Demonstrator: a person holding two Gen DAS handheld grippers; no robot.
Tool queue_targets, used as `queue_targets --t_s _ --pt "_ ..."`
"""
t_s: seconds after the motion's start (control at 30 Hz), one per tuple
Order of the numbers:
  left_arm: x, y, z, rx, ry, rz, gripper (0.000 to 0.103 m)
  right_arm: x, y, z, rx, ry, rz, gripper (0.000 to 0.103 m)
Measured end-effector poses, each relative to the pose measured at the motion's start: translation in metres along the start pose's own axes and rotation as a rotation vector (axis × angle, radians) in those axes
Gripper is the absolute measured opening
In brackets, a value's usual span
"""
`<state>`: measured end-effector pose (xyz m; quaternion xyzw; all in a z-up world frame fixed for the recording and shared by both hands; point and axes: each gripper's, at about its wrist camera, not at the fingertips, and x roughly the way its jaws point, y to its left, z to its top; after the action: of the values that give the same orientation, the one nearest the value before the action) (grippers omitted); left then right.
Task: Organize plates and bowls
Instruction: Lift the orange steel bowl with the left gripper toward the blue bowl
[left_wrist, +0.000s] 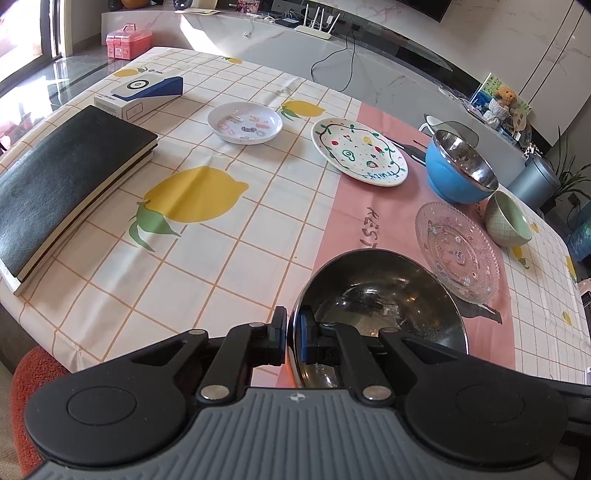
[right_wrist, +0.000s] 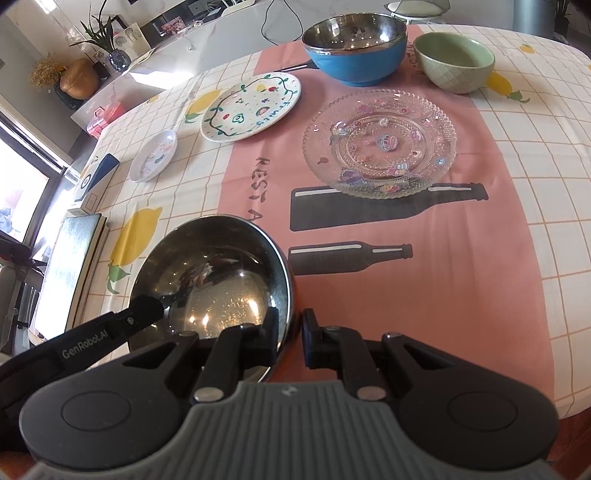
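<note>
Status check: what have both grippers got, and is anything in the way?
Both jaws shut on steel bowl rim: left gripper on one side, right gripper on the other. Glass plate close ahead.
</note>
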<state>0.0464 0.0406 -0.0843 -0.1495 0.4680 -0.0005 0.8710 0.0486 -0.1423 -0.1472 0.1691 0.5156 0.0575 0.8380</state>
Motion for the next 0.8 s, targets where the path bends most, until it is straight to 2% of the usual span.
queue_targets --t_s 0.03,0.1,0.13,0.17,0.2,0.37,0.57,0.73,0.8 --pt "0.000 0.000 0.000 0.001 -0.001 -0.001 0.007 0.000 0.000 0.000 0.000 0.000 0.004 0.015" --pt "-0.001 0.000 0.001 0.001 -0.004 0.002 0.021 -0.002 0.001 -0.001 -0.005 -0.009 0.004 0.016" --pt "-0.002 0.000 0.001 0.000 -0.008 0.002 0.025 -0.003 0.001 0.000 -0.011 -0.015 -0.001 0.023" --pt "-0.003 0.000 0.002 -0.001 -0.013 0.002 0.031 -0.005 0.002 0.000 -0.013 -0.020 -0.005 0.034" --pt "-0.005 0.000 0.002 -0.001 -0.018 0.000 0.035 -0.007 0.001 0.000 -0.014 -0.026 -0.005 0.038" --pt "-0.019 -0.003 0.007 0.015 -0.060 -0.003 0.050 -0.017 -0.001 0.002 -0.010 -0.044 -0.003 0.044" --pt "-0.044 -0.017 0.020 0.052 -0.140 -0.013 0.056 -0.040 -0.003 0.006 -0.001 -0.087 0.005 0.051" --pt "-0.059 -0.035 0.031 0.077 -0.177 -0.074 0.058 -0.069 -0.010 0.011 0.005 -0.171 -0.003 0.060" --pt "-0.061 -0.045 0.035 0.089 -0.175 -0.108 0.058 -0.079 -0.016 0.016 0.018 -0.200 -0.001 0.060"
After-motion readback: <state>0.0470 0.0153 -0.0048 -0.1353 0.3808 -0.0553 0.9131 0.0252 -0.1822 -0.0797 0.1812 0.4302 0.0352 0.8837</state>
